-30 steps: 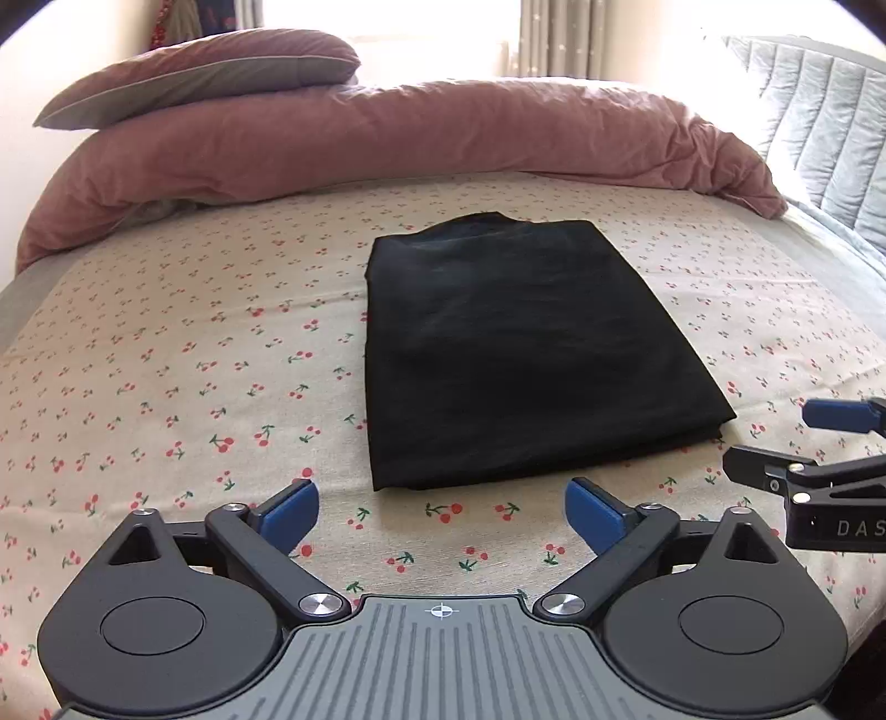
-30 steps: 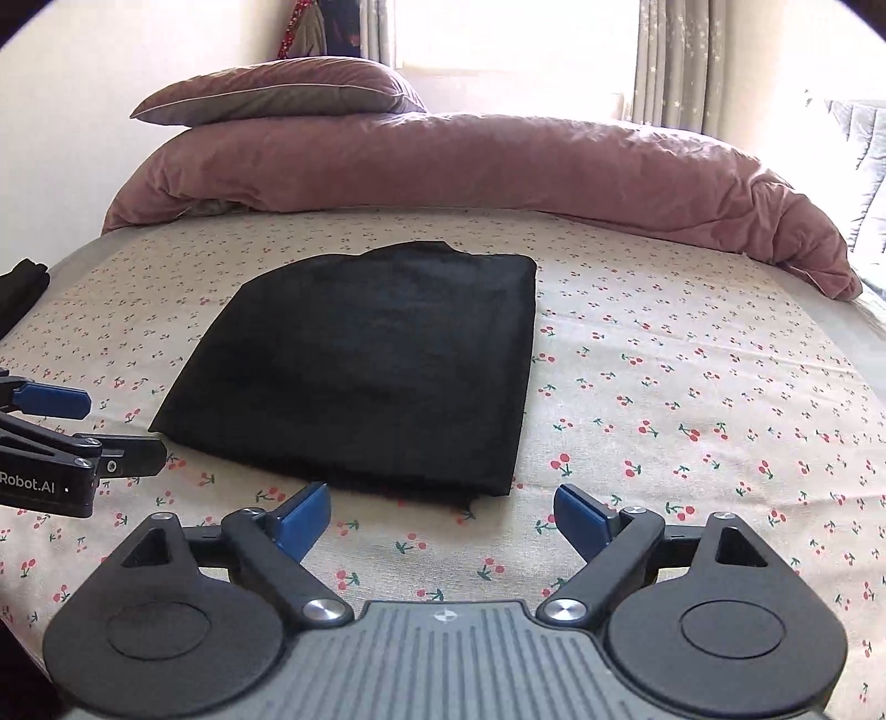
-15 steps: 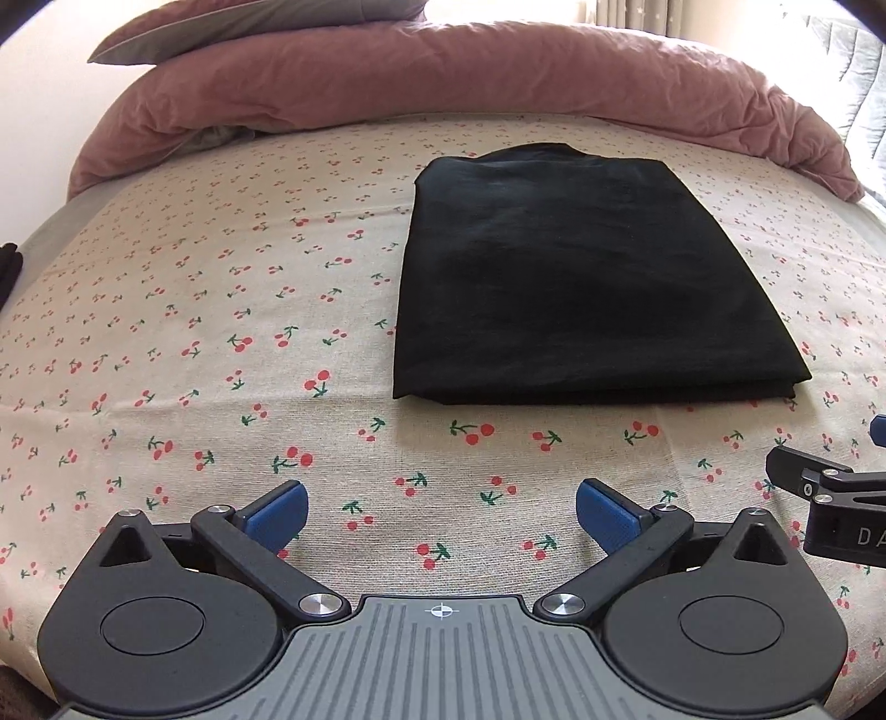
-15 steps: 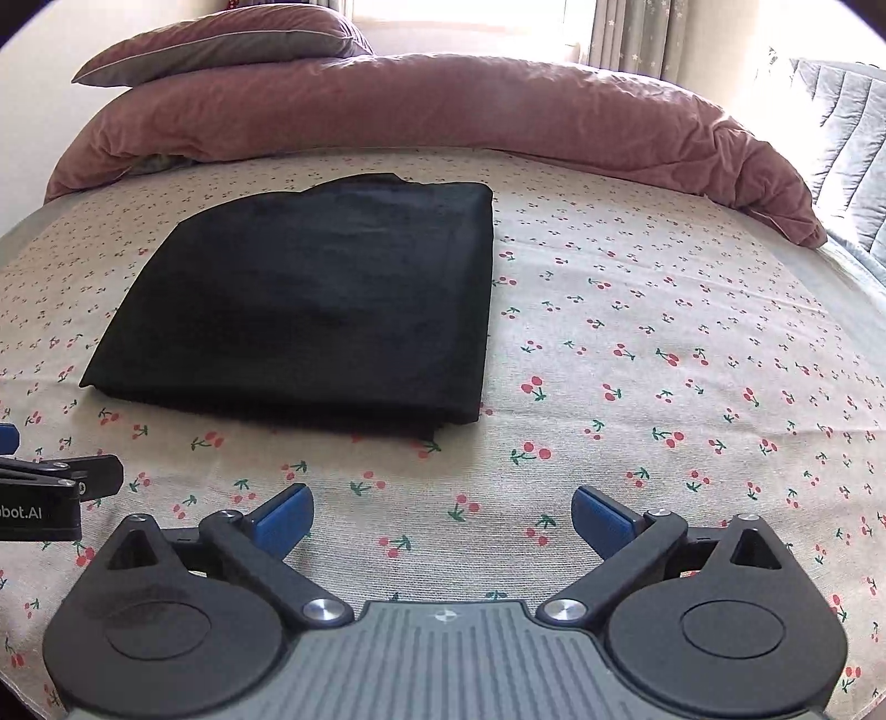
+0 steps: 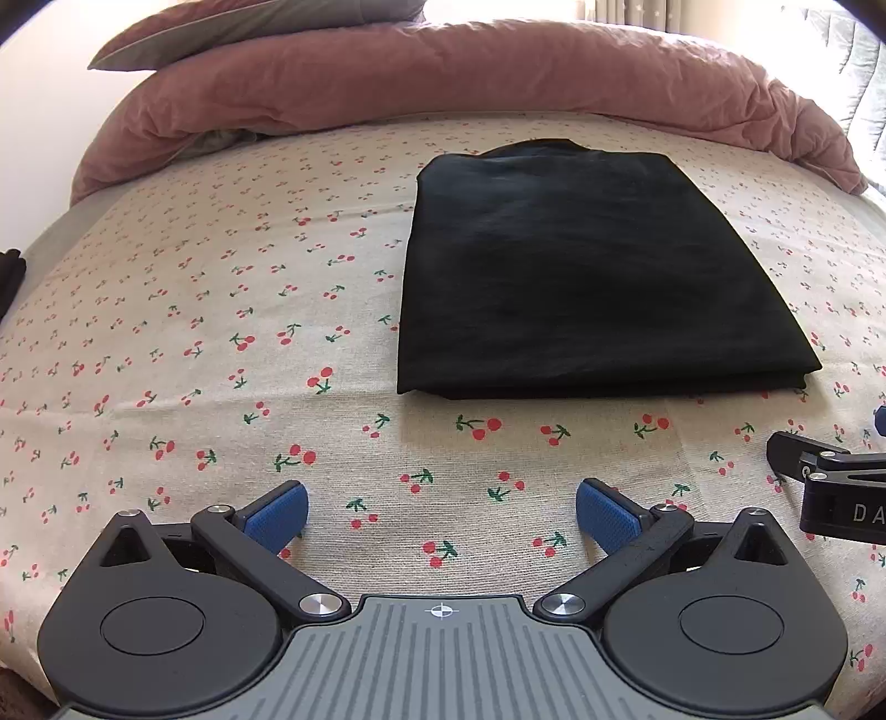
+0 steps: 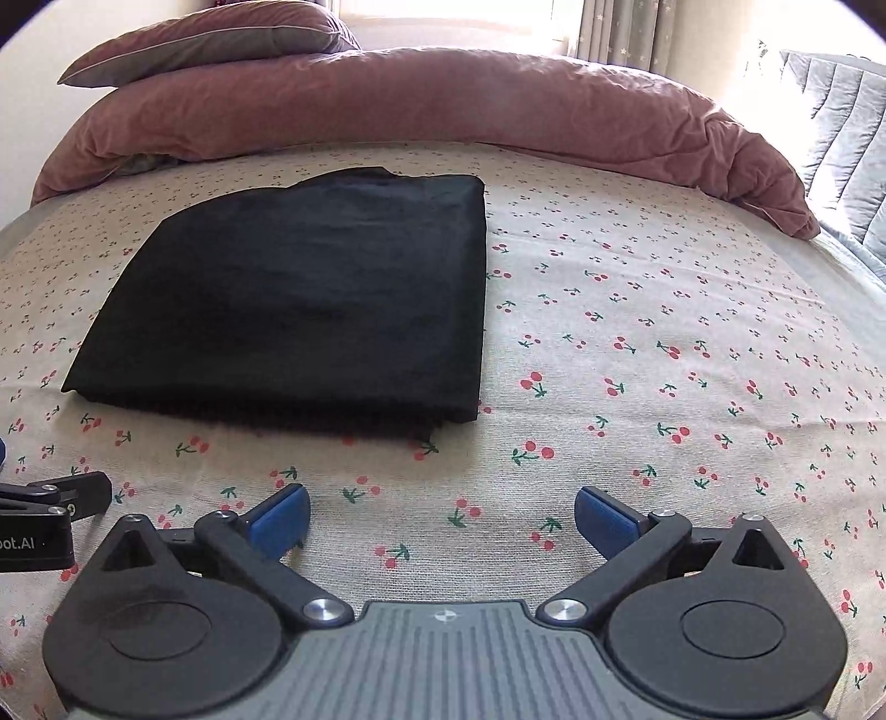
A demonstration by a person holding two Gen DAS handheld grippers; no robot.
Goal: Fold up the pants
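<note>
The black pants (image 5: 587, 277) lie folded into a flat rectangle on the bed (image 5: 221, 310), on a sheet printed with cherries. A pink duvet (image 5: 443, 72) is bunched along the far end, with 1 pillow (image 6: 210, 39) on top. The left claw (image 5: 440, 512) is released, with only bare sheet between its 2 blue pads. The right claw (image 6: 442, 515) is also released and holds nothing. Both claws are positioned near the closest edge of the pants, not touching them.
</note>
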